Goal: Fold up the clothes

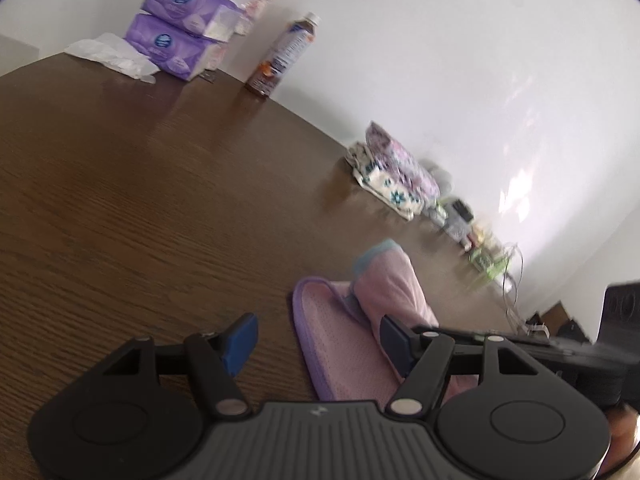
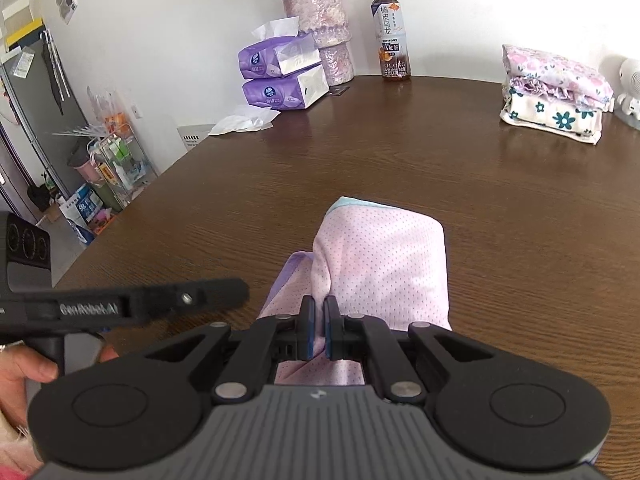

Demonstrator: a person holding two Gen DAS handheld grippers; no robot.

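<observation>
On a dark wooden bench [image 2: 400, 152], a pink dotted garment [image 2: 380, 264] with a purple hem is seen partly folded near the front edge, at about 6 o'clock in the right wrist view. At 9 o'clock in that view the left gripper [image 1: 316, 340] is seen from the side, gripped by a hand [image 2: 24, 368]; in its own view its blue-padded fingers [image 1: 242, 342] are held wide apart, one over bare wood and the other beside the garment's raised fold, with nothing between them. The right gripper [image 2: 319, 330] is shown with its fingers closed together on a pinch of the pink fabric, which is lifted into a soft hump ahead of them. Along the far edge, two stacked purple tissue packs [image 2: 282, 74] are placed at 11 o'clock beside a vase of flowers [image 2: 320, 28], a tea bottle [image 2: 390, 36] at 12 o'clock, and a pile of folded floral cloths [image 2: 554, 94] at 2 o'clock.
</observation>
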